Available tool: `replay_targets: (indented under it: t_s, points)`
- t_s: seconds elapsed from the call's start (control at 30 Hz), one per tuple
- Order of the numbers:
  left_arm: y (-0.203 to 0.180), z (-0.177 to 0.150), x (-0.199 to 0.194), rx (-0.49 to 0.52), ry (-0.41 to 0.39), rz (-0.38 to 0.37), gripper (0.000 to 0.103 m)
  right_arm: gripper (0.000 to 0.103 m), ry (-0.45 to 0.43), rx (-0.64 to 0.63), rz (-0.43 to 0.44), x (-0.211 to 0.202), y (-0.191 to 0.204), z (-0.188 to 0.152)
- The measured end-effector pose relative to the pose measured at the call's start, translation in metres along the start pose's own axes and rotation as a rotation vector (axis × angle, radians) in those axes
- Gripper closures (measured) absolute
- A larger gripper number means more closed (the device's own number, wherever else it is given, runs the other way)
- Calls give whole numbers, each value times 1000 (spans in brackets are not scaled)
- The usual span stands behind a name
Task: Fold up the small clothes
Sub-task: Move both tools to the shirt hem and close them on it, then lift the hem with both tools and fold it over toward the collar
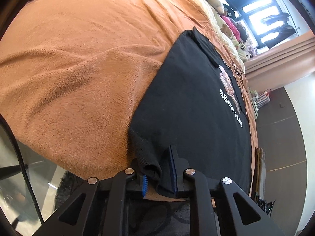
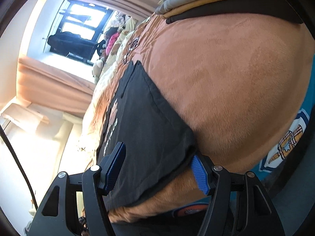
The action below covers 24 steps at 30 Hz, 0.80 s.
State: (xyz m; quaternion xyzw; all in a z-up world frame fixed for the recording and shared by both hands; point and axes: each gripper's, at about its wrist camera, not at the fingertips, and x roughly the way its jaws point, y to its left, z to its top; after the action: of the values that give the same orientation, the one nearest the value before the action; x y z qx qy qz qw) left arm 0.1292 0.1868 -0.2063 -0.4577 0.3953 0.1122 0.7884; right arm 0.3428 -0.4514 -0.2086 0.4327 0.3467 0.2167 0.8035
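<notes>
Black T-shirt (image 1: pixel 189 102) flat on orange blanket (image 1: pixel 78 68), long axis toward window (image 1: pixel 261 19), left fingers (image 1: pixel 157 169) pinching its hem, right fingers (image 2: pixel 157 167) wide

An orange fleece blanket (image 1: pixel 82 63) covers the bed; what look like plush toys (image 1: pixel 217 4) sit near a window (image 2: pixel 78 25).

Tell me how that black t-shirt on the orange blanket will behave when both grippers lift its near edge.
The black t-shirt will probably sag between the grippers; its corner already bunches limply. It looks light. The fuzzy orange blanket may drag on it.
</notes>
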Motion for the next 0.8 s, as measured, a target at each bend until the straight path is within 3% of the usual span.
replay_targets:
  t_s: [0.17,0.23,0.27,0.33,0.47,0.8]
  points:
    - [-2,3,4,-8,-16,22,85,62,-23,4,-49,13,7,-9]
    - [-6,5,3,2,-28,63,97,77,-22,-5,-73,20,13,-12]
    - [-7,5,1,7,-33,82,98,92,-18,-17,-99,22,16,-13]
    - [-8,7,-5,9,-51,96,98,101,-23,-43,-141,19,24,-14]
    - [-15,11,-23,31,-96,69,98,103,-50,-64,-161,5,44,-13]
    - [-38,22,-78,78,-206,-1,98,103,-108,-124,-49,-40,92,-28]
